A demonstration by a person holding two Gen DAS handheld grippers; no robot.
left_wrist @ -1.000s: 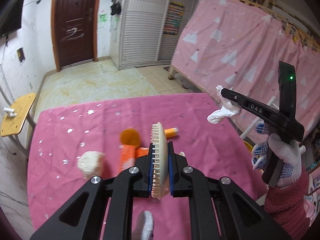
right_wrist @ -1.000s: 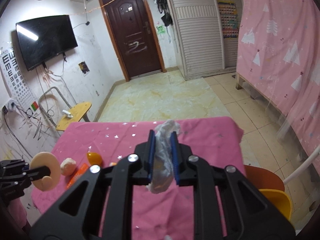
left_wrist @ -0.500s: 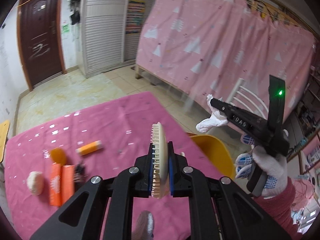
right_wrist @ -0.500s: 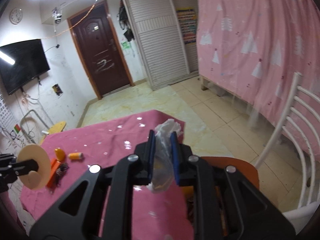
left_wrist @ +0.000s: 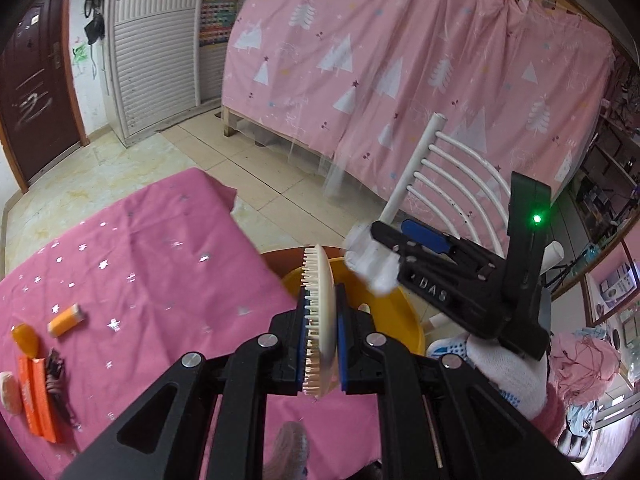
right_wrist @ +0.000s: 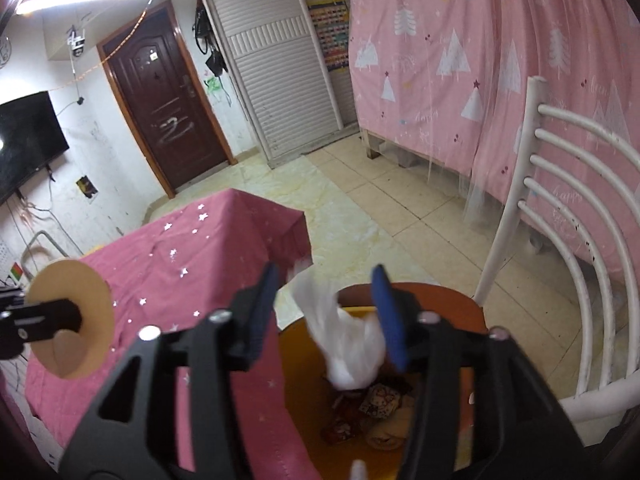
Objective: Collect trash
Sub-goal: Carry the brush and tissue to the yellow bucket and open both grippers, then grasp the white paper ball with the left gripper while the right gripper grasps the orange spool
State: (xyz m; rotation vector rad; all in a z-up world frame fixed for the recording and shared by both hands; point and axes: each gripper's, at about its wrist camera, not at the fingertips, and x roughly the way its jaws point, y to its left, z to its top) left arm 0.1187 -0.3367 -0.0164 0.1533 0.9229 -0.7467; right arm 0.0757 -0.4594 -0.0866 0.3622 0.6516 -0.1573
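My left gripper (left_wrist: 322, 308) is shut on a cream round disc (left_wrist: 318, 312) with small teeth on one face, held edge-up above the rim of a yellow bin (left_wrist: 400, 320). From the right wrist view the same disc (right_wrist: 68, 336) shows as a ring at the far left. My right gripper (right_wrist: 326, 280) hangs over the yellow bin (right_wrist: 296, 360), its jaws opening. A crumpled white tissue (right_wrist: 344, 344) hangs loose between them, leaning toward the right-hand pad. The left wrist view shows that tissue (left_wrist: 370, 266) at the right gripper's tips.
The bin stands on a brown chair seat (right_wrist: 440, 300) with a white barred back (right_wrist: 580, 216), beside the pink-clothed table (left_wrist: 140, 260), and holds several wrappers (right_wrist: 376, 404). On the table lie an orange stub (left_wrist: 66, 319), orange packets (left_wrist: 36, 396) and an orange oval (left_wrist: 26, 338).
Both grippers swung right from over the table to above the yellow bin. The right jaws, shut on the tissue before, now stand apart and the tissue sags between them.
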